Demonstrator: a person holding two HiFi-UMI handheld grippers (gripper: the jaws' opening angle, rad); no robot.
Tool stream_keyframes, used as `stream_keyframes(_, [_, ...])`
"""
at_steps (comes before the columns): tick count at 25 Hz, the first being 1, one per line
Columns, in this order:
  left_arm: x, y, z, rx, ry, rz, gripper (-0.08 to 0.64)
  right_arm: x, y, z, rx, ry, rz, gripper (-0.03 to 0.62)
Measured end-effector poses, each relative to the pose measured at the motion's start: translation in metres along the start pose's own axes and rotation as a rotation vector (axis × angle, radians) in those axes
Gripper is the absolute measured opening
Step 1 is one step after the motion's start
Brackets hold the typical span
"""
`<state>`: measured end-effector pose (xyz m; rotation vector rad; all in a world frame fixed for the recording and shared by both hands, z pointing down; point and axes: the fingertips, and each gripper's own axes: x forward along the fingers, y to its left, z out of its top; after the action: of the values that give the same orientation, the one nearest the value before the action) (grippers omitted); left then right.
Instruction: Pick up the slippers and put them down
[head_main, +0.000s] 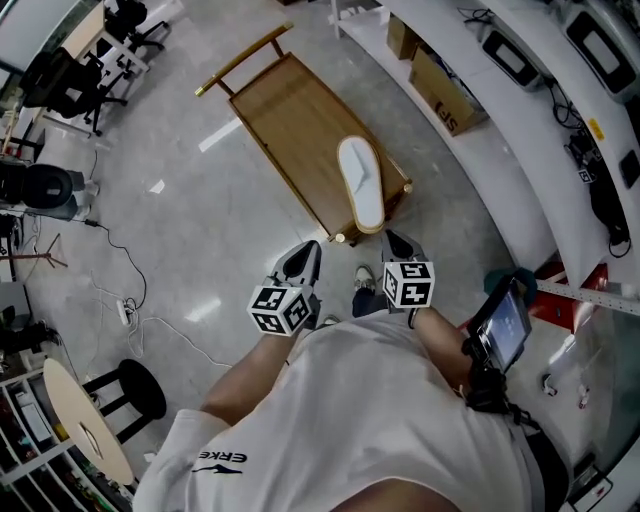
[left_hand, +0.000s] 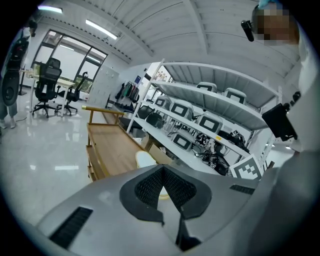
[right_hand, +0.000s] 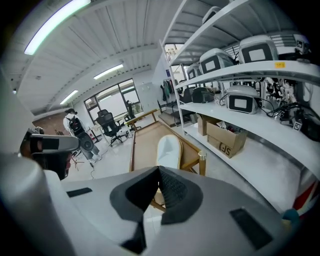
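My left tongs (head_main: 308, 252), pinched shut on nothing, hang short of the low, light-brown wooden table (head_main: 290, 110). The single white foam slipper (head_main: 360, 180) lies on the table's near right end, at one o'clock from them, its long axis running twelve to six. My right tongs (head_main: 395, 242), likewise closed and empty, have it at eleven o'clock and are, I judge, the nearer.

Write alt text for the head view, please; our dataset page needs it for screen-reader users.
A person seen from above points the left gripper and right gripper, both shut, toward a white slipper on the near end of a low wooden cart. Shelving lines the right side.
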<state>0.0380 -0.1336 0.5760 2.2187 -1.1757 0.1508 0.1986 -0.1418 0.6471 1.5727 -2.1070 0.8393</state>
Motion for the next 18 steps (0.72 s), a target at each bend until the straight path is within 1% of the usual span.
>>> stream_keyframes(6, [0.032, 0.003, -0.02, -0.025, 0.073, 0.004, 0.003, 0.024, -0.019, -0.01, 0.036, 0.058, 0.007, 0.003])
stream_keyframes(14, [0.064, 0.01, -0.047, -0.055, 0.168, 0.025, 0.003, 0.05, -0.03, -0.032, 0.079, 0.142, 0.049, 0.005])
stream_keyframes(18, [0.077, 0.015, -0.054, -0.061, 0.198, 0.027, 0.003, 0.064, -0.039, -0.04, 0.089, 0.174, 0.048, 0.005])
